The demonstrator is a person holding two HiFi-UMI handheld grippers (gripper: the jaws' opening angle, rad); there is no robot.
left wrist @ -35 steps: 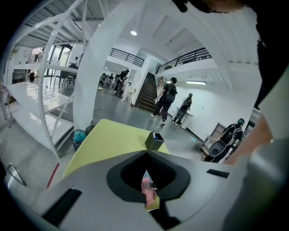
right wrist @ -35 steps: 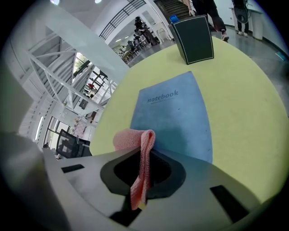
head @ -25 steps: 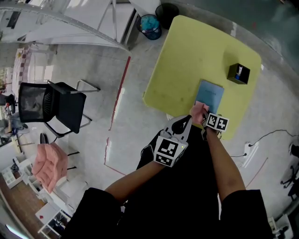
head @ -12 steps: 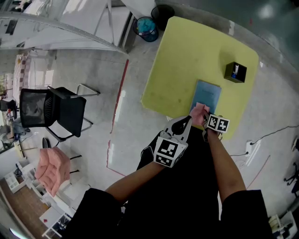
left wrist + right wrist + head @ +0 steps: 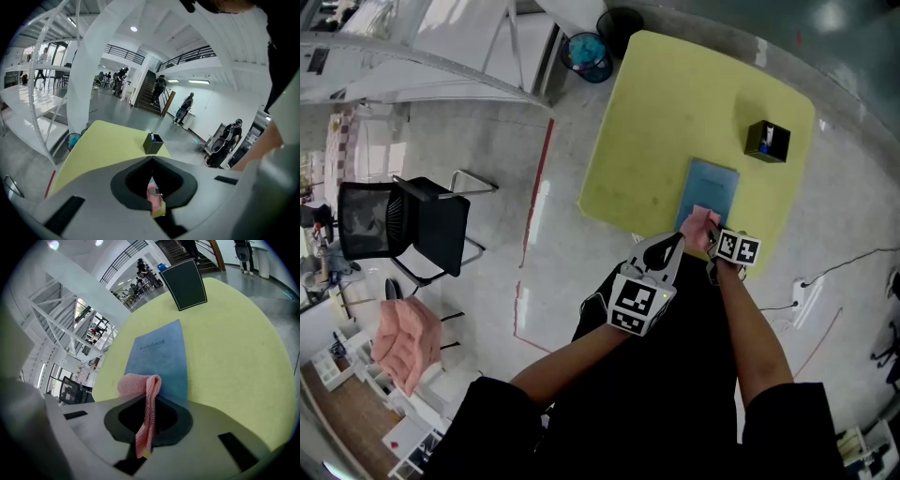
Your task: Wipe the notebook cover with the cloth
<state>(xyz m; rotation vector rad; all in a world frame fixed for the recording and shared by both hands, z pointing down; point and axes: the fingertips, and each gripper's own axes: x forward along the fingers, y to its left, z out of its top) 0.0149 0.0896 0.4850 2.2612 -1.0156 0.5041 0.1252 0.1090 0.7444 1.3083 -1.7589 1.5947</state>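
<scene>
A blue notebook (image 5: pixel 711 191) lies on the yellow table (image 5: pixel 675 103) near its front edge; its cover (image 5: pixel 162 358) is closed. My right gripper (image 5: pixel 710 231) is shut on a pink cloth (image 5: pixel 697 223), which rests on the notebook's near end. In the right gripper view the cloth (image 5: pixel 146 392) hangs folded between the jaws of that gripper (image 5: pixel 150 401). My left gripper (image 5: pixel 678 238) hovers just off the table's front edge, left of the cloth, jaws together and holding nothing. In the left gripper view, the left gripper (image 5: pixel 151 161) points along the table (image 5: pixel 105 143).
A black pen box (image 5: pixel 766 141) stands on the table beyond the notebook, also visible as the box (image 5: pixel 186 284). Two bins (image 5: pixel 587 54) sit on the floor past the table's far corner. A black chair (image 5: pixel 405 221) stands far left. People stand in the distance (image 5: pixel 186 107).
The head view has drifted a little, shifting the table left. Both grippers and the cloth stay at the notebook's near end.
</scene>
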